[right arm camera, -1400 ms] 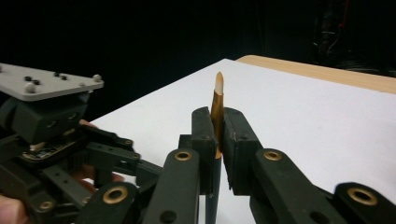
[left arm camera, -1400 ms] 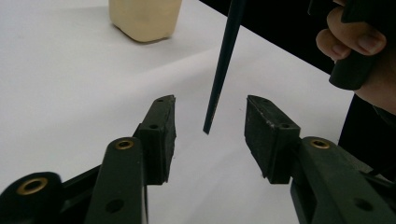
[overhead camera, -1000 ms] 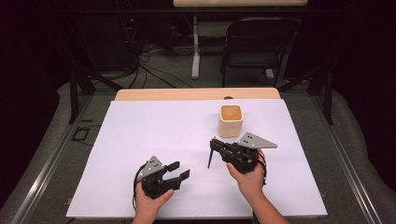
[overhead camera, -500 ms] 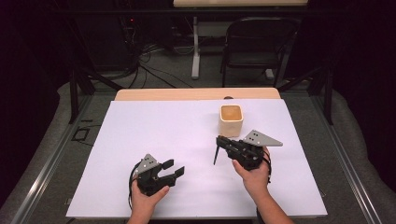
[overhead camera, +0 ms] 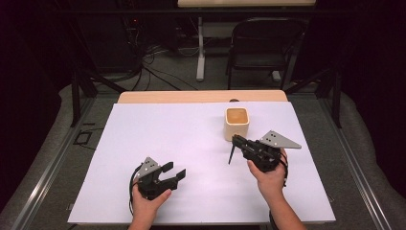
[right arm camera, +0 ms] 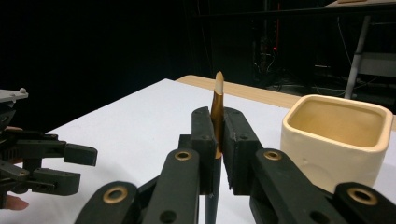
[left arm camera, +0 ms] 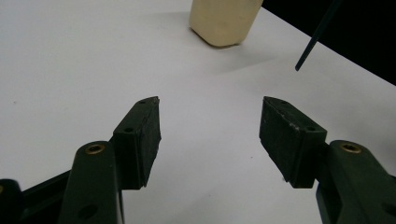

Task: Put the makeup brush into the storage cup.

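A cream square cup (overhead camera: pixel 237 123) stands open on the white table (overhead camera: pixel 182 129), right of centre. My right gripper (overhead camera: pixel 235 139) hovers just in front of the cup, shut on a slim stick (overhead camera: pixel 231 154) that hangs down toward the table. In the right gripper view the stick (right arm camera: pixel 217 93) rises tan and pointed between the pads, with the cup (right arm camera: pixel 336 140) close on the right. My left gripper (overhead camera: pixel 177 169) rests low near the front edge, open. Its jaws have just been opening, and only bare table shows between them (left arm camera: pixel 210 107). The cup (left arm camera: pixel 224 21) and the stick's dark end (left arm camera: pixel 317 35) lie beyond.
A wooden strip (overhead camera: pixel 201 97) borders the table's far edge. Beyond it stand a black folding chair (overhead camera: pixel 265 43) and floor cables. My left gripper (right arm camera: pixel 86 169) also appears at the far left of the right gripper view.
My right hand has shifted a little to the right with the stick still clamped. The left gripper's jaws stand wider apart than before, and that hand has stayed about where it was.
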Demonstrator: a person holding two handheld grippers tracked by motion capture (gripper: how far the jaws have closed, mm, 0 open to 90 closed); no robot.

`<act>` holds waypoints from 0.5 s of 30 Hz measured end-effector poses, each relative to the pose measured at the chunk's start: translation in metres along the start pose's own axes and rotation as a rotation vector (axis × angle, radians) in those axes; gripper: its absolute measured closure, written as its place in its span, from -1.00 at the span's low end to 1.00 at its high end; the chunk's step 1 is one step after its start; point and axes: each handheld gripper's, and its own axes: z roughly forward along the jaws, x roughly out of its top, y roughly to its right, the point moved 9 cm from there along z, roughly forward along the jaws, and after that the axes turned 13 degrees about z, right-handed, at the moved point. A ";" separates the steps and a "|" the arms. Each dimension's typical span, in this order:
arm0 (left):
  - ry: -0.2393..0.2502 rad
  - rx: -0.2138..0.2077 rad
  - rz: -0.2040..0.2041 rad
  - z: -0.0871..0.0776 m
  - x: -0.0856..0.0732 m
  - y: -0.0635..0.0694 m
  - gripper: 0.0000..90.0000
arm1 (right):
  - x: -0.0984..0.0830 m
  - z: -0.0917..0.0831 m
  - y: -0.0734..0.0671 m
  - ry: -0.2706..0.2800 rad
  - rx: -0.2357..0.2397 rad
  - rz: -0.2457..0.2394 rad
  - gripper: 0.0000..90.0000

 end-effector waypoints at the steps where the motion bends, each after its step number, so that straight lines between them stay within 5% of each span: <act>1: -0.002 0.003 0.002 0.000 0.000 -0.001 -0.14 | 0.000 -0.001 0.000 -0.003 -0.001 -0.002 0.86; 15: -0.035 0.062 0.035 0.002 -0.007 -0.013 -0.22 | 0.009 -0.012 0.013 0.030 -0.037 -0.015 0.86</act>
